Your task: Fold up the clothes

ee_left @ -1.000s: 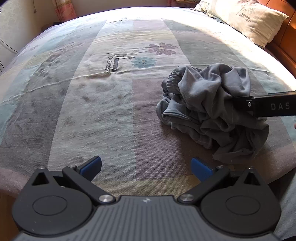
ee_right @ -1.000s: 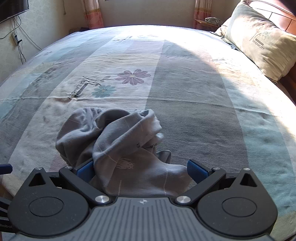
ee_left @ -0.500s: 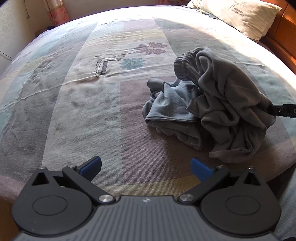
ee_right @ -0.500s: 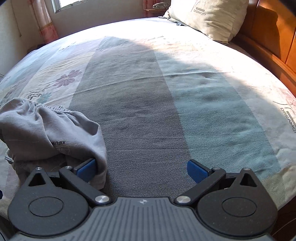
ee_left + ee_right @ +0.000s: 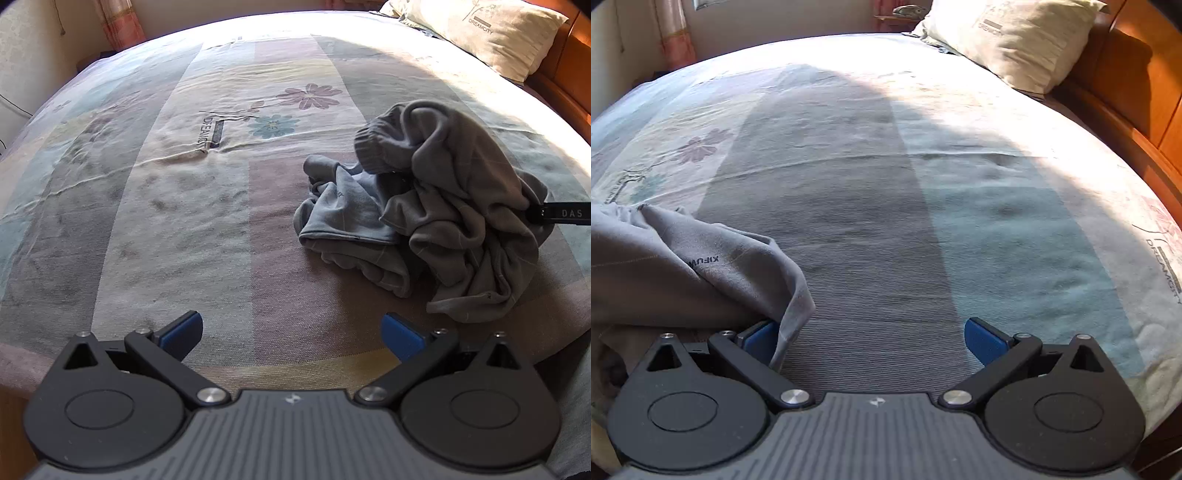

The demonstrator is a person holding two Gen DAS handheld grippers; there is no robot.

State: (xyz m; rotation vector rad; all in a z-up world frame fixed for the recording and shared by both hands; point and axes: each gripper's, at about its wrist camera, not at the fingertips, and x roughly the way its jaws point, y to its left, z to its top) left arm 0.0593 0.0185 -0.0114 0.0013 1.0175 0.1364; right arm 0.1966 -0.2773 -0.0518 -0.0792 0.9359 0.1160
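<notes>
Crumpled grey cotton garment (image 5: 436,218) heaped on right near part of striped floral bedspread (image 5: 177,206), not yet spread. Left black gripper with blue pads (image 5: 291,332) spread wide, empty, hovering near edge. Right black gripper (image 5: 871,338) also spread wide, cloth draped over left pad only, probably repositioning for a hem.

This is a bedroom in a home. A wide bed (image 5: 184,221) fills both views, covered by a striped, flower-printed sheet (image 5: 849,221) lettered DREAMCITY. A matching pillow (image 5: 1015,40) lies at 1 o'clock against a wooden headboard (image 5: 1126,92). Pink curtains (image 5: 674,40) hang at 11 o'clock, and sunlight falls across the bed's far half.
</notes>
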